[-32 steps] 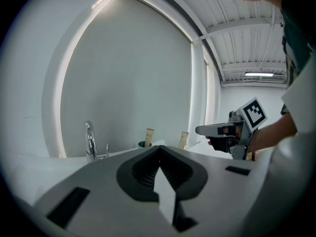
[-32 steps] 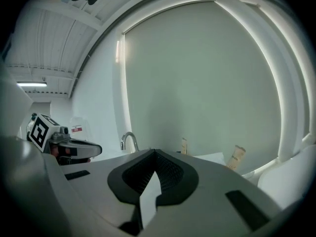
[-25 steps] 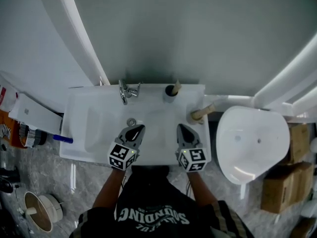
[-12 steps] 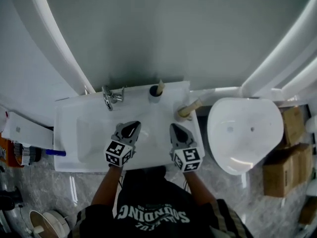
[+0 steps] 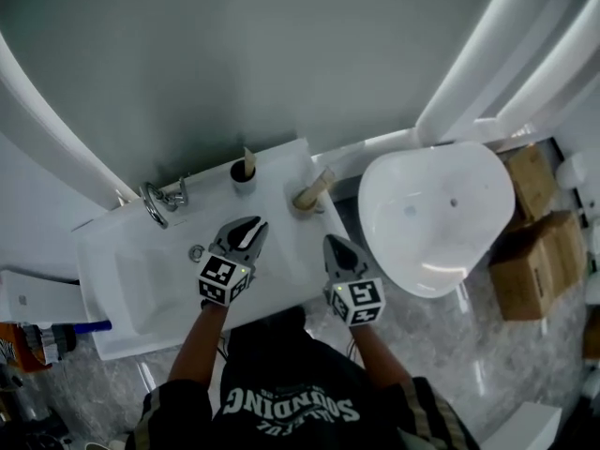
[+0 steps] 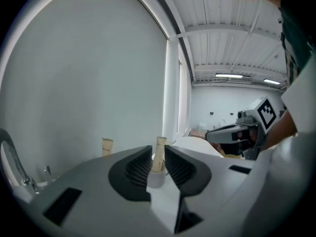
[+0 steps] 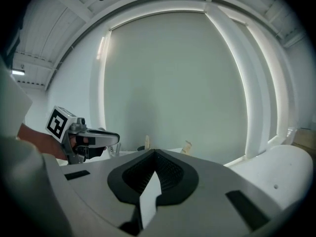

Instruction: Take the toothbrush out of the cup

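Two cups are seen at the back of the sink (image 5: pixel 141 289), right of the faucet (image 5: pixel 157 201): a dark cup (image 5: pixel 244 180) holding an upright toothbrush (image 5: pixel 247 157) and a white cup (image 5: pixel 302 203) holding a tilted toothbrush (image 5: pixel 320 182). The left tool (image 5: pixel 251 225), jaws just eased slightly apart with nothing between them, is held over the basin. The right tool (image 5: pixel 331 242) is clenched empty beside the white toilet (image 5: pixel 436 218).

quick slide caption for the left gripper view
Left tool, jaws just opening and empty, lines up on the toothbrush in its white cup; right tool alongside.
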